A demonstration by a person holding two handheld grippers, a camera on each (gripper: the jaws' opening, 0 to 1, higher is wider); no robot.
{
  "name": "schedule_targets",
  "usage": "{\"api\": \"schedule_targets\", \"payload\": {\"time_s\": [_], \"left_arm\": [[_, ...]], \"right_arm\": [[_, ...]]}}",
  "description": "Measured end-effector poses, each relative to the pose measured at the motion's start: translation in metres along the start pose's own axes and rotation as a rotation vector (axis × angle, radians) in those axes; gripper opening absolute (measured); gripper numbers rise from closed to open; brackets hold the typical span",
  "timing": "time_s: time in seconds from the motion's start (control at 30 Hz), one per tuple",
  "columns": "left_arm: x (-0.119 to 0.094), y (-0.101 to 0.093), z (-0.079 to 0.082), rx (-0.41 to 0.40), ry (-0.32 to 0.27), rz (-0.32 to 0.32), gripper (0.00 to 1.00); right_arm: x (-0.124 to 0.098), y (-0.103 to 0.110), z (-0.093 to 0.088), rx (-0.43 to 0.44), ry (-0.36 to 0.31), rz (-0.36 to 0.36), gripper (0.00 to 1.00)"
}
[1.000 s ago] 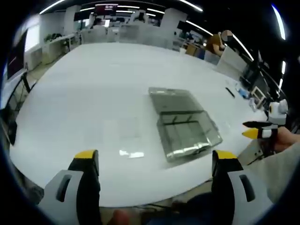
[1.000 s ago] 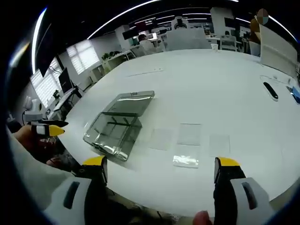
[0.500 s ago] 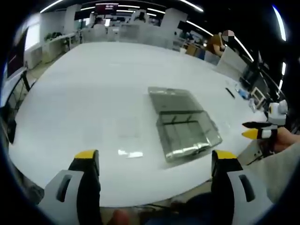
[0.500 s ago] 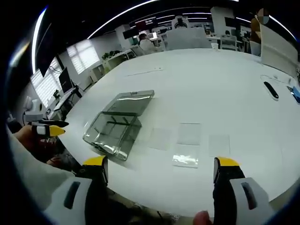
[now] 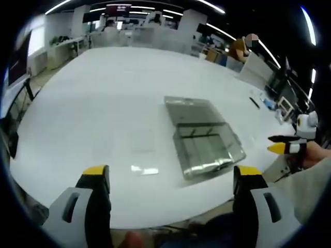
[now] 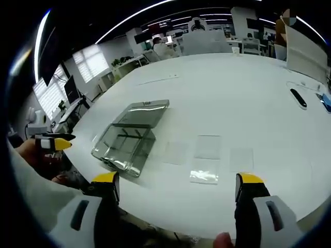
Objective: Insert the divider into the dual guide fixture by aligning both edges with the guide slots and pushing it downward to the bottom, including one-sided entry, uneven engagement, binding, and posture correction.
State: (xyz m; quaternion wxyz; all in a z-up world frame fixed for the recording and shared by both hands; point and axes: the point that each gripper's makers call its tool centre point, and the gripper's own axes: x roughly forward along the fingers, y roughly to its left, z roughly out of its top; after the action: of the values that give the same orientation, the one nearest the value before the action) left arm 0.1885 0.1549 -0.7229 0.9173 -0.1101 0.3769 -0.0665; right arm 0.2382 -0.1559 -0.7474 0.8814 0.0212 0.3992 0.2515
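Clear plastic dual guide fixture [image 6: 126, 142] lies open near the table's [image 5: 103, 93] front edge, with transparent dividers [image 6: 208, 147] flat just beside it; nothing inserted yet. Left gripper [image 5: 170, 178] and right gripper [image 6: 173, 186] both hover past that edge, jaws spread, empty, dividers ahead of the right one. Judgement: lift one divider by an edge, keep it square, enter both slots together.

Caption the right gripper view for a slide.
Open right gripper above the white table, with clear divider sheets lying flat beside the open transparent fixture box.
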Motion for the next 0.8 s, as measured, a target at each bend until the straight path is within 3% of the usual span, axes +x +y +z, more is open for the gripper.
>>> {"api": "schedule_targets", "payload": {"time_s": [0.8], "left_arm": [[-0.0031, -0.0021, -0.0019, 0.003, -0.007, -0.002, 0.98]], "right_arm": [[-0.0025, 0.0016, -0.0006, 0.005, -0.007, 0.012, 0.91]]}}
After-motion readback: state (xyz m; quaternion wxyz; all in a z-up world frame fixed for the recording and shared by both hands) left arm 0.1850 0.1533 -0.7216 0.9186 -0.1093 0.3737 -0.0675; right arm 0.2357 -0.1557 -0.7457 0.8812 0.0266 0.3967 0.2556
